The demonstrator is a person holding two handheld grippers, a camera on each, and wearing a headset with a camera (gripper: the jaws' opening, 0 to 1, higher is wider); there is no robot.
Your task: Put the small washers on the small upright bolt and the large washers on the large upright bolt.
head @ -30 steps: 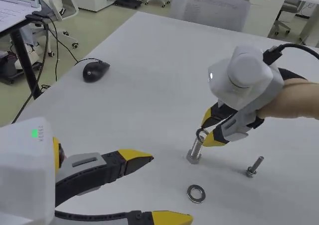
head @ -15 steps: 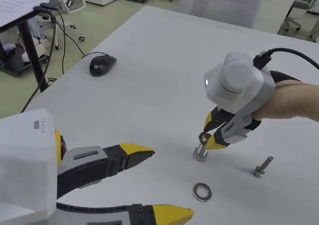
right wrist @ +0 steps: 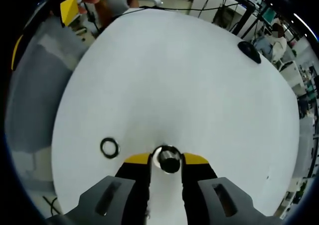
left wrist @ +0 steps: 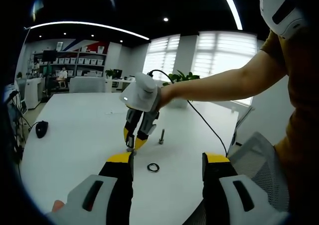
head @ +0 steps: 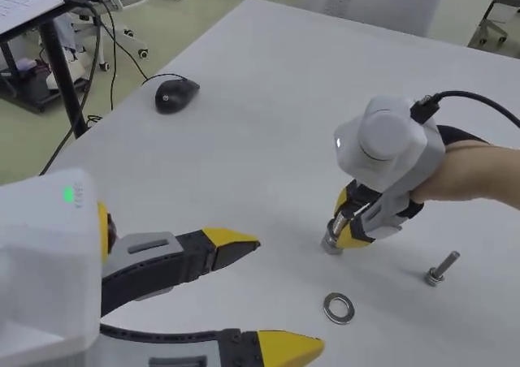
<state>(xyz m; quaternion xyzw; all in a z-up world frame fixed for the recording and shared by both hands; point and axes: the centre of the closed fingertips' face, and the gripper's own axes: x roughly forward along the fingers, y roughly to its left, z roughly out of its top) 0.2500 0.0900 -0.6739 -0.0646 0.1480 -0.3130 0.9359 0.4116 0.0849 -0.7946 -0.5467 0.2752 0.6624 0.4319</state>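
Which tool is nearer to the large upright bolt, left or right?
Right. The right tool has its jaws on both sides of the large upright bolt; the left tool is open, well apart from it.

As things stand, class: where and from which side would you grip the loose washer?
Probably from above, one jaw inside the hole and one outside, pinching the ring's band: the washer lies flat on the table, open on all sides.

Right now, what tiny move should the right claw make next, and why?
Probably ease the right claw open and lift off: its tips pinch a washer that seems already ringed round the top of the large bolt. A second washer waits on the table.
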